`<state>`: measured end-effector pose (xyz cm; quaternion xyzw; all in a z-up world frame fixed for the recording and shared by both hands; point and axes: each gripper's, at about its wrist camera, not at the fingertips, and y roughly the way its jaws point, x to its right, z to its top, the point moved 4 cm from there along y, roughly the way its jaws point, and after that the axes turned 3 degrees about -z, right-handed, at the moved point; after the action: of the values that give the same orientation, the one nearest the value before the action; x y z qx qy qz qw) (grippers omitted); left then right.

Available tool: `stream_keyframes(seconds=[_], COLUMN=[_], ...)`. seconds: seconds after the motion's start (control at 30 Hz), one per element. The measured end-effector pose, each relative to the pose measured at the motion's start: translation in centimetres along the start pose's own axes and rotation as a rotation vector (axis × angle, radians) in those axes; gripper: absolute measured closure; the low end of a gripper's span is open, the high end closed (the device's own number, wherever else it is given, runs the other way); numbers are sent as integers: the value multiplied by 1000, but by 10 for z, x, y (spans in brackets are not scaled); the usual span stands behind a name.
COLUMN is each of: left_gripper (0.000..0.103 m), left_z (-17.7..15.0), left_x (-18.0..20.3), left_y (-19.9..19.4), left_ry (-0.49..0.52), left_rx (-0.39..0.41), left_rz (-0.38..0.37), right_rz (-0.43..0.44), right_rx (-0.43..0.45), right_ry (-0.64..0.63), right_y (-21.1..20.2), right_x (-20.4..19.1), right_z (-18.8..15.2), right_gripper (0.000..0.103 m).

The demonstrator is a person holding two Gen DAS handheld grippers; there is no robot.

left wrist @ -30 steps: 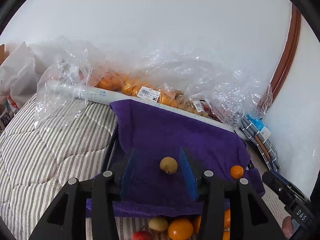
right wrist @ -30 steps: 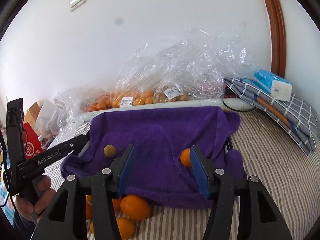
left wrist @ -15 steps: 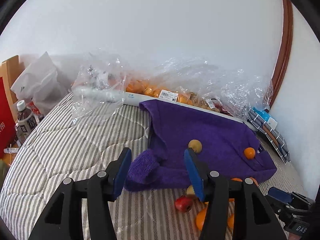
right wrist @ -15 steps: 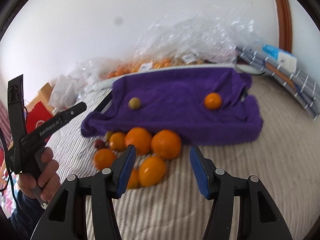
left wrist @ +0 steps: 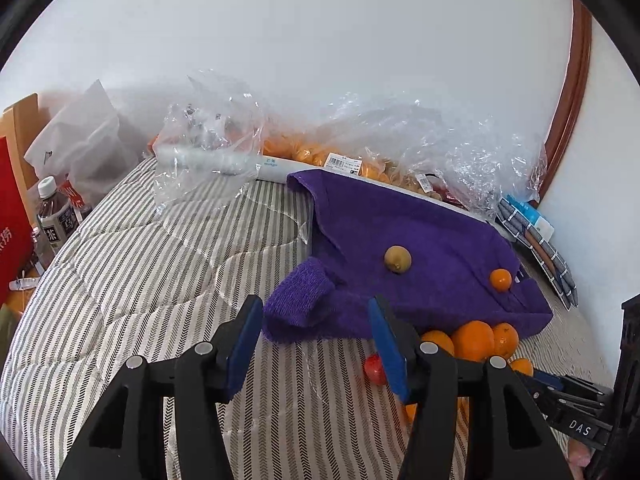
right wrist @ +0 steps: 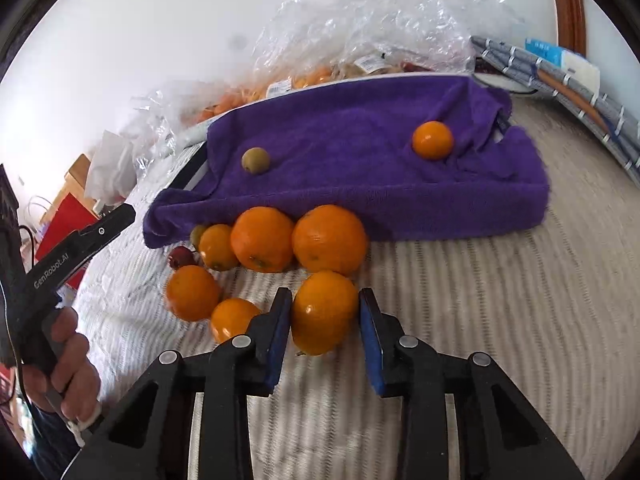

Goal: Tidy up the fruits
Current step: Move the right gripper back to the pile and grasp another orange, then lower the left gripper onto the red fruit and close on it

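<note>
A purple towel (right wrist: 360, 152) lies over a tray on the striped bed; it also shows in the left wrist view (left wrist: 420, 240). On it sit a small green-brown fruit (right wrist: 255, 160) and a small orange (right wrist: 433, 140). Several oranges lie in front of the towel, with a small red fruit (right wrist: 180, 256). My right gripper (right wrist: 323, 320) is open, its blue pads around one orange (right wrist: 323, 312) on the bed; the left pad touches it. My left gripper (left wrist: 316, 336) is open and empty, near the towel's front left corner.
Clear plastic bags (left wrist: 400, 148) of oranges and other fruit lie along the wall behind the towel. A folded checked cloth with a tissue pack (right wrist: 560, 68) lies at the right. A bottle (left wrist: 54, 216) and a red box stand left of the bed.
Both grippers pulled back from the towel. The right one dropped low to the orange pile and now straddles one orange. The left one shifted left and back.
</note>
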<state>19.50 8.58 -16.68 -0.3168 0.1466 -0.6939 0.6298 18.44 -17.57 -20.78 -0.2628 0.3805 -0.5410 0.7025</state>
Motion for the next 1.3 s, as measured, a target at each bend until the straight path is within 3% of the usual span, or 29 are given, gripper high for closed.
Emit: stream_keyframes(seconds=[0.17, 0.33, 0.5, 0.73, 0.97, 1.1, 1.3], left_gripper=[51, 51, 52, 70, 81, 81, 81], left_z=[-8, -19, -26, -30, -30, -30, -23], left_x=[10, 21, 25, 27, 34, 35, 33], left_y=[8, 17, 28, 39, 45, 42, 30], left_ry=[24, 52, 42, 9, 38, 35, 32], left_rx=[-72, -148, -218, -271, -268, -259, -184], left_rz=[-48, -108, -150, -181, -152, -176, -163], right_rz=[-45, -93, -54, 1, 37, 36, 24], right_rx=[-30, 0, 28, 32, 45, 57, 86], right_ry=[-40, -109, -90, -31, 4, -20, -46], right_y=[-1, 0, -5, -6, -9, -11, -15], right_x=[15, 7, 10, 18, 23, 20, 17], right_z=[-3, -7, -8, -5, -4, -4, -5], right_gripper=[69, 69, 69, 69, 69, 69, 69])
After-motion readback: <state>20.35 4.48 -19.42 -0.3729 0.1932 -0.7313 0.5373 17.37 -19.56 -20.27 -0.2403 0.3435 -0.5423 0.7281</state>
